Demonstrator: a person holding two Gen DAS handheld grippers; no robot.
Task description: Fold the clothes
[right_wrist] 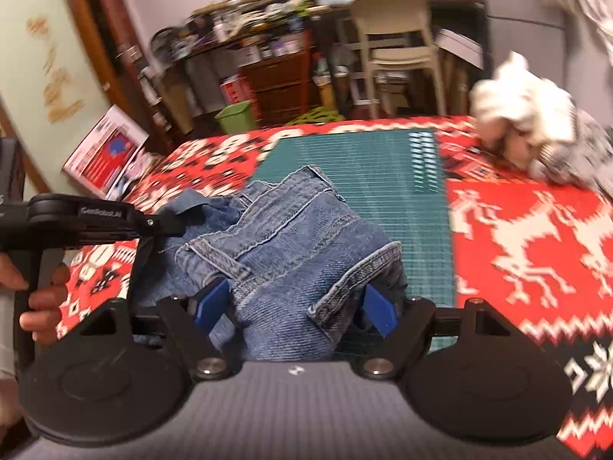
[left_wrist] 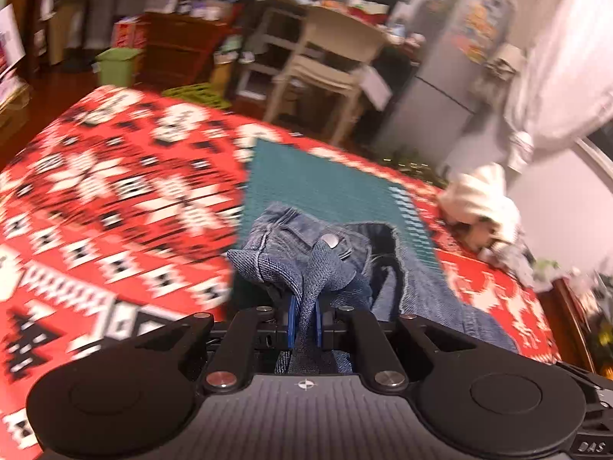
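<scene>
A pair of blue denim jeans (left_wrist: 306,260) is bunched up above a green cutting mat (left_wrist: 325,184) on a red patterned tablecloth (left_wrist: 115,191). My left gripper (left_wrist: 304,322) is shut on a fold of denim near the metal button, pinched between its blue pads. In the right wrist view the jeans (right_wrist: 291,237) bulge with waistband and belt loops showing. My right gripper (right_wrist: 295,306) stands open, its blue fingers (right_wrist: 210,303) wide apart on either side of the denim bundle. The left gripper (right_wrist: 153,222) also shows there at the left, holding the cloth.
A crumpled pile of white clothes (right_wrist: 525,111) lies at the table's far right corner. A hand (right_wrist: 42,306) grips the left tool's handle. Beyond the table stand a cream chair (right_wrist: 398,38), a green bin (right_wrist: 235,115) and cluttered shelves.
</scene>
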